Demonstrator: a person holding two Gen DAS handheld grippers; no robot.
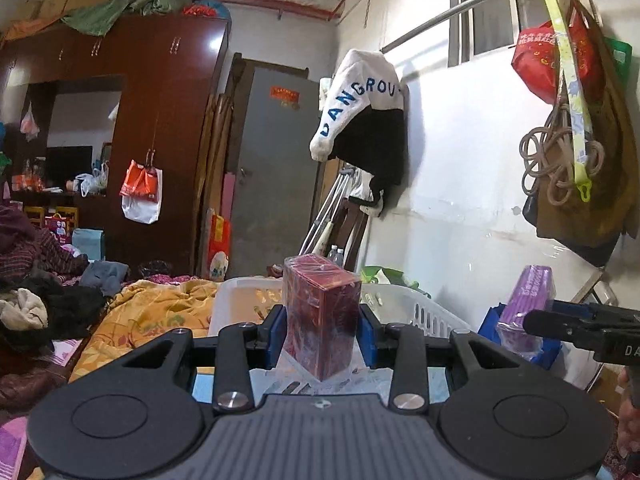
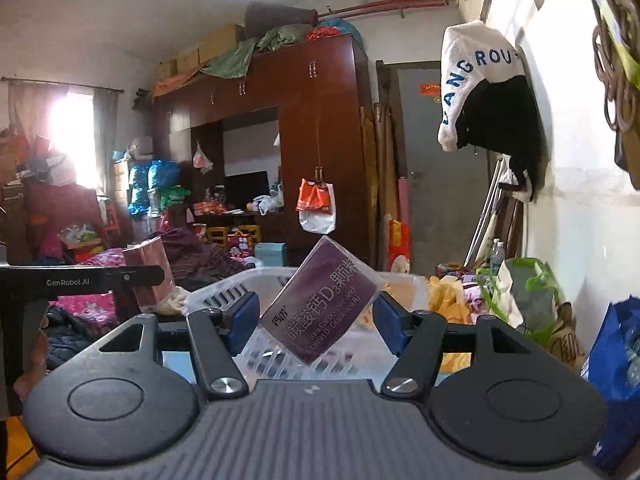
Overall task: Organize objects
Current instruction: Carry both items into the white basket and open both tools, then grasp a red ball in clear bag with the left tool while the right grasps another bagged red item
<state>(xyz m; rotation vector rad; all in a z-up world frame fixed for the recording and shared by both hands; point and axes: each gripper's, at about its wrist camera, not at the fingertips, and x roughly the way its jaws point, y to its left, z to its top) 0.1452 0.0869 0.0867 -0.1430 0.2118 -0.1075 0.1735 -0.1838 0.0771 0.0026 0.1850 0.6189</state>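
Two grippers, each closed on a box: left gripper clamps an upright red box at frame centre. Right gripper pinches a tilted purple box, both above the white basket.

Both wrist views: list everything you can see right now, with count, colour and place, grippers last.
Red box: 1, dark red, plastic-wrapped, upright between the left gripper's pads.
Purple calcium box: 1, purple, plastic-wrapped, tilted between the right gripper's pads.
White basket: 1, white slatted plastic, just beyond both grippers.
Yellow quilt: 1, yellow-orange, on the bed left of the basket.
Wardrobe: 1, dark brown, far wall.
Door: 1, grey, right of the wardrobe.
Hanging jacket: 1, white and black, on the right wall.
Blue bag: 1, blue, far right.
Left gripper: 1, black with blue pads.
Right gripper: 1, black with blue pads.
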